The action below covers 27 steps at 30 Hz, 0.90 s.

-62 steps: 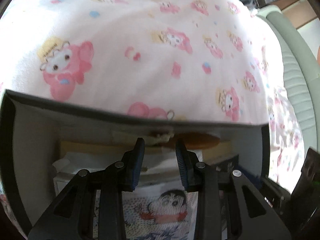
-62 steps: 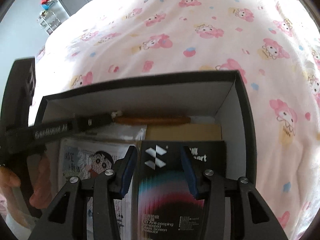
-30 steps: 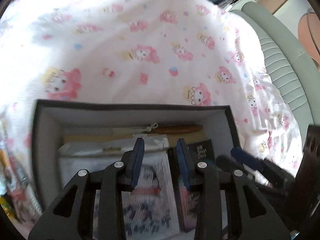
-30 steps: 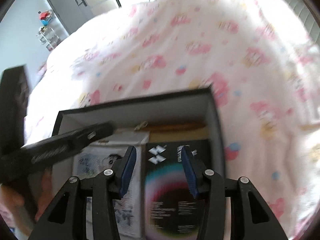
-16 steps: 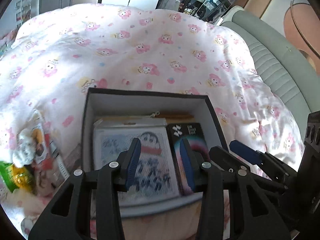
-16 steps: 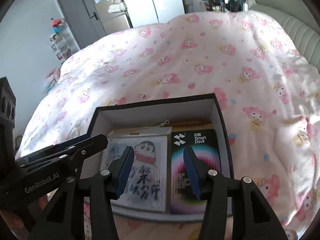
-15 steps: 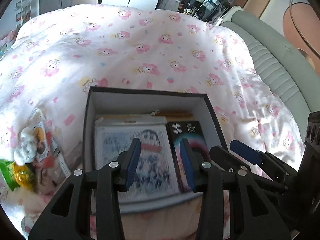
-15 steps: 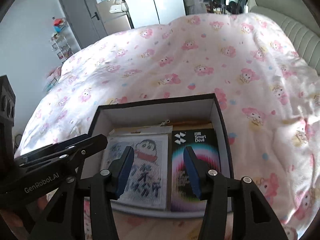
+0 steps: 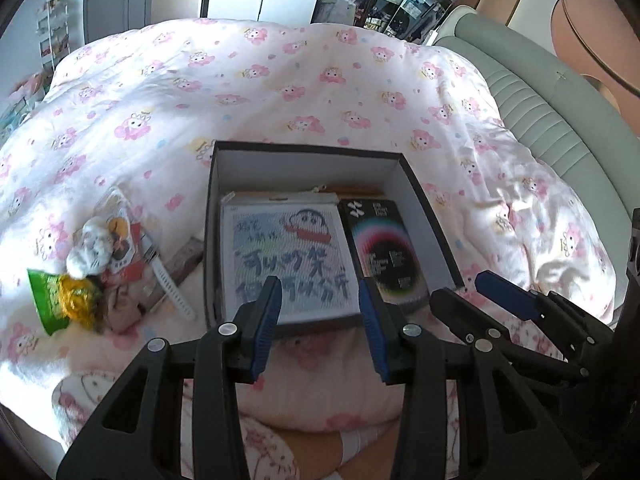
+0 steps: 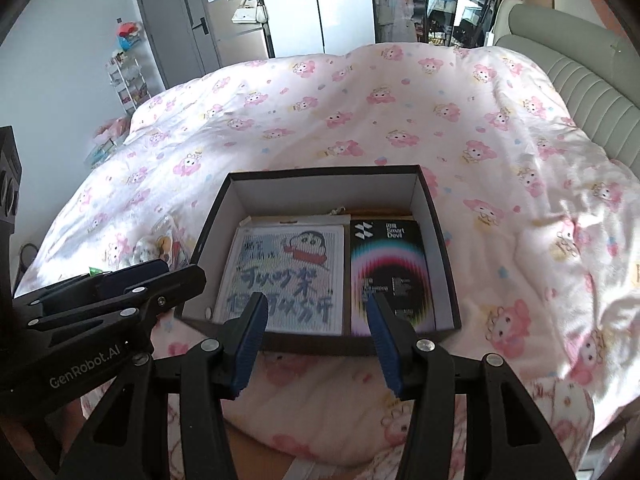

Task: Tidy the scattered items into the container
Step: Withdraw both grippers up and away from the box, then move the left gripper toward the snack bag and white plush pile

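A black box (image 9: 308, 149) (image 10: 320, 172) with white inner walls sits on the pink patterned bed. Inside lie a cartoon-print packet (image 9: 286, 256) (image 10: 286, 276), a black Smart Devil pack (image 9: 380, 248) (image 10: 388, 272) and a brown item at the far wall. Left of the box lie scattered items: a white plush keychain (image 9: 94, 246), a green and gold packet (image 9: 60, 296) and a white strap (image 9: 172, 284). My left gripper (image 9: 320, 328) is open and empty, held above the box's near edge. My right gripper (image 10: 316, 340) is open and empty, also back from the near edge.
The pink cartoon duvet (image 10: 360, 112) covers the whole bed. A grey-green padded headboard (image 9: 560, 100) runs along the right. A grey door (image 10: 176, 24), wardrobes and a small white shelf rack (image 10: 128, 80) stand beyond the bed's far end.
Both grippers have pulled up and back out of the box, so the whole box and the scattered items on its left have come into view. Both stay open and empty.
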### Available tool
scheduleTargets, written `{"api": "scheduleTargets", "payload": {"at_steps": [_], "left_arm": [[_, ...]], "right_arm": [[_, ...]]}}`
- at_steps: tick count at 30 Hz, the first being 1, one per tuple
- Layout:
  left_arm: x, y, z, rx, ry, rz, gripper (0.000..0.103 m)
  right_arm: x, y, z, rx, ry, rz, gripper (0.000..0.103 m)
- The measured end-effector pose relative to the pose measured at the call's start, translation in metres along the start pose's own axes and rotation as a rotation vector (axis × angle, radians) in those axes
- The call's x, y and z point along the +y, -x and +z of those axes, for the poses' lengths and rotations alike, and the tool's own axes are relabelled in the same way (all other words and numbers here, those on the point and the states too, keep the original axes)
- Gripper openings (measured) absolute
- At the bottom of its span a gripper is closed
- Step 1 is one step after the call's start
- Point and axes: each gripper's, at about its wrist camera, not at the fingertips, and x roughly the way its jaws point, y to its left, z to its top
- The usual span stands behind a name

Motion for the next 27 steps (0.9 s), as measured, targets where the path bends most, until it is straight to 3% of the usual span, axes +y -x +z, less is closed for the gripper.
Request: {"api": "scheduleTargets", "payload": {"at_steps": [12,27], "left_arm": [[0.051,0.036,-0.028,-0.006,0.058,0.107,0.04],[0.181,0.076,-0.067,-0.039,0.283,0.226,0.04]], "right_arm": [[0.055,0.001,-0.015,0.039,0.112,0.083,0.048],[0.187,-0.033,-0.017,0.084,0.288,0.256,0.048]]}}
